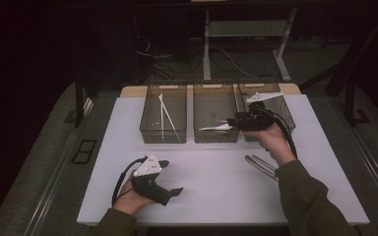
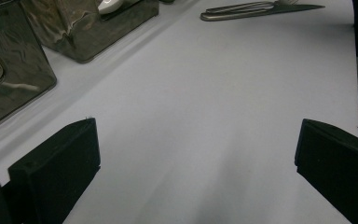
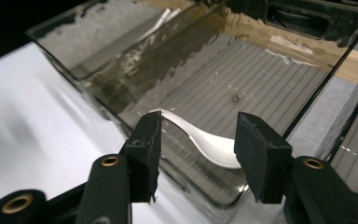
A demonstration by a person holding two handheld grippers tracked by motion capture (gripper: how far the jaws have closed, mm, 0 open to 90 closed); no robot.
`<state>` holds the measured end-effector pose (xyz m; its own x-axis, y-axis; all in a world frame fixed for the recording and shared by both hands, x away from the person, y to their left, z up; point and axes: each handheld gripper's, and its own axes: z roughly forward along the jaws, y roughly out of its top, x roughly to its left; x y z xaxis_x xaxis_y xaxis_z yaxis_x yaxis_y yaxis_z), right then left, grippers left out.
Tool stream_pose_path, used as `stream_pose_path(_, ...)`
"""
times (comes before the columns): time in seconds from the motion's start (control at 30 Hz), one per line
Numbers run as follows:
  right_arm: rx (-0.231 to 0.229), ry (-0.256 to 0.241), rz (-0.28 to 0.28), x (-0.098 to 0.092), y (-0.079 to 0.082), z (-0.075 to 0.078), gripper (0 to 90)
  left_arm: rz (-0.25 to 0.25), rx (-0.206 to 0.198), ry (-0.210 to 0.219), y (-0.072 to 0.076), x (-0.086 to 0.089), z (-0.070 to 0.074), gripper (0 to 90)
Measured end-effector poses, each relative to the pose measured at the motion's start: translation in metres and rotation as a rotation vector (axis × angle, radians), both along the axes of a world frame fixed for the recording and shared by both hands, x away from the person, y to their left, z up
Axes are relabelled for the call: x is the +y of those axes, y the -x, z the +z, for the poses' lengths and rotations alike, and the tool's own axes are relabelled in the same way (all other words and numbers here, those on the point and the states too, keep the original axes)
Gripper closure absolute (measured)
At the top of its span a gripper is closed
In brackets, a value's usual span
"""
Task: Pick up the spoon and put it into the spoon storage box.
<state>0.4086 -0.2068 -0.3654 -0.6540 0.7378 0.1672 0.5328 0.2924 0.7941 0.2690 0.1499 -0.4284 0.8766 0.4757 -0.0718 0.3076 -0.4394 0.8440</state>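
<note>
White spoon (image 3: 205, 140); smoky clear bins (image 1: 215, 105); black grippers (image 1: 153, 183); white table (image 1: 216, 187); silvery cutlery (image 1: 261, 166).

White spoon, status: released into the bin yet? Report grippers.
Right gripper open over middle bin. White spoon lies between the jaws, seemingly resting in the bin. Left gripper open, idle over the table. Nothing in the way.

The left gripper (image 1: 174, 191) rests low in the left hand (image 1: 128, 196) with its fingers (image 2: 56, 168) spread wide apart, while the right hand (image 1: 270, 140) holds the right gripper (image 1: 229, 124) raised and forward, its fingers (image 3: 144, 154) parted.
</note>
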Motion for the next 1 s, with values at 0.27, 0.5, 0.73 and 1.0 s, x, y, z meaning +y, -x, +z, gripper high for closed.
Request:
stream_pose_path(0.27,-0.031,-0.058,0.027,-0.017,0.025,0.006,40.4,0.002,-0.003,-0.007,0.0,0.0,0.0,0.0)
stream_pose_path(0.5,-0.042,-0.084,0.042,-0.027,0.044,-0.001,38.3,0.004,-0.003,-0.008,0.0,0.0,0.0,0.0)
stream_pose_path(0.73,-0.044,-0.069,0.043,-0.038,0.06,-0.005,37.4,0.003,-0.006,-0.008,0.0,0.0,0.001,0.0)
stream_pose_path(1.0,-0.04,-0.054,0.049,-0.05,0.077,-0.01,37.1,0.0,-0.01,-0.01,0.0,0.001,0.001,0.0)
